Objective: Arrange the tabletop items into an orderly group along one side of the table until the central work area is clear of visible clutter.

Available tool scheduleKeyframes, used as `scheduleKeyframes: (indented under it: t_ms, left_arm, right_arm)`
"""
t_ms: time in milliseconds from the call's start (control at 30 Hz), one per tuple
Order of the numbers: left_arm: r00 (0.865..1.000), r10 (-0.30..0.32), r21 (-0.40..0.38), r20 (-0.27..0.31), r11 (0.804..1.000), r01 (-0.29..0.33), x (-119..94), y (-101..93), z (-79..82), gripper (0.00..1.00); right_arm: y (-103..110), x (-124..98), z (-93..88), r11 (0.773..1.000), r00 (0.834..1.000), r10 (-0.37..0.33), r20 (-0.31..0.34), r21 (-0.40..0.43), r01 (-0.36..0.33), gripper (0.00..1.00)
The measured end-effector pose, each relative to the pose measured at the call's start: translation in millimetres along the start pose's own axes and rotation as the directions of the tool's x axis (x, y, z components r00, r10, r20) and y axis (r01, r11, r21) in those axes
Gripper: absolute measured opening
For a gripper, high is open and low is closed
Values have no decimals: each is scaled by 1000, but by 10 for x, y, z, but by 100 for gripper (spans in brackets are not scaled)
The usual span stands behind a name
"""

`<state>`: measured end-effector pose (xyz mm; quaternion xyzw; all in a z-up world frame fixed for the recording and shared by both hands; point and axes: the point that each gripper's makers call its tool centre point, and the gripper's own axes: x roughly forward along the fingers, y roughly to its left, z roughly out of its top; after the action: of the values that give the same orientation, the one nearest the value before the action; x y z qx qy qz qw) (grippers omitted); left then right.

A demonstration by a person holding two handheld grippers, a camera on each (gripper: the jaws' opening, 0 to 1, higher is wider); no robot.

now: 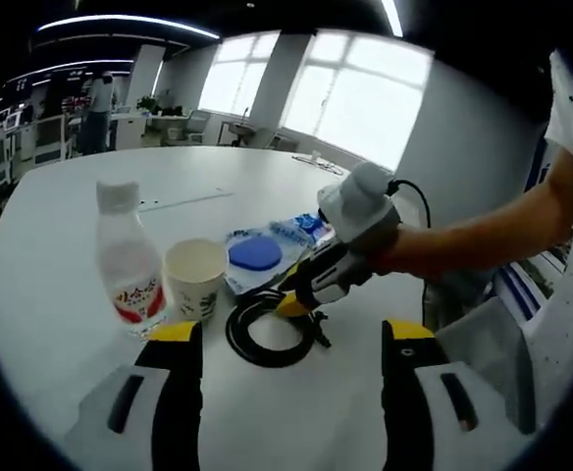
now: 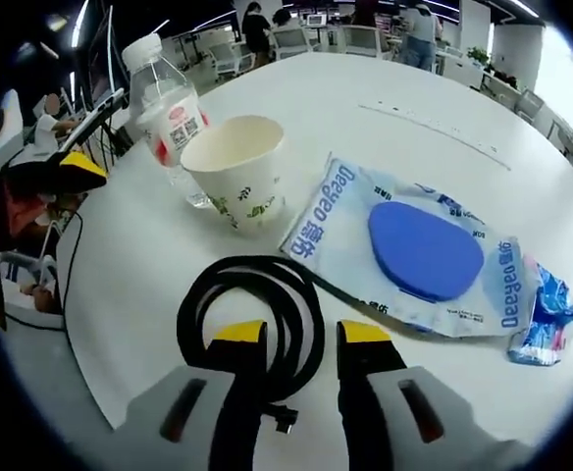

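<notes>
On the round white table (image 2: 483,88) the things lie close together: a clear plastic bottle with white cap and red label (image 2: 169,108), a cream paper cup with a green leaf print (image 2: 235,169) just beside it, a light blue plastic bag with a dark blue disc inside (image 2: 419,257), and a coiled black cable (image 2: 257,319). The right gripper (image 2: 301,339) has its yellow-tipped jaws a little apart, over the coil edge; I cannot tell if they touch it. The left gripper (image 1: 291,339) has its jaws wide apart above the table, with nothing between them.
</notes>
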<state>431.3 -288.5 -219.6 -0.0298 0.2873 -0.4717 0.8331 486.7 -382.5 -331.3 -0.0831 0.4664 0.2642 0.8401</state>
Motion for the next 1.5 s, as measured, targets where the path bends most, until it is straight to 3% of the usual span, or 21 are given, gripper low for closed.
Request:
scheduleKeyframes:
  t_ms: [533,867,1200,1233,1267,1333,1400,1500]
  left_arm:
    - [999,15,-32,-33,999,-16,153,26,-132,70]
    - [990,107,-75,-90,991,-114,299,197,-268,59]
    - [960,215,-84,-181,969,-233,544,356,-366,52]
    - [943,236,-70,-235,963,-259,539,389,-452,51]
    - [945,242,-61,-220,963,-261,592,395,-433,50]
    - [933,262,-75,-247,955,-288,619,424,-476,48]
    - [934,268,-89,-235,951,-295,656,429,-456,47]
    - [919,291,-78,-267,944,-321,709,461,-520,44]
  right_arm:
    - [-13,30,-39,999,999,-31,-8,-12,31,15]
    - [-14,25,-63,999,999,-34,-12,-27,34,11]
    - [-19,26,-64,999,999,-37,-5,-33,37,11]
    - [-18,25,-64,999,999,-38,-5,-33,37,11]
    - [-20,25,-64,999,999,-38,-5,-34,38,11]
    - [-21,26,-62,999,999,-39,-3,-32,38,11]
    - [-23,26,-62,999,999,-39,-2,-34,39,11]
    - [-25,25,-62,999,999,-40,1,-36,40,11]
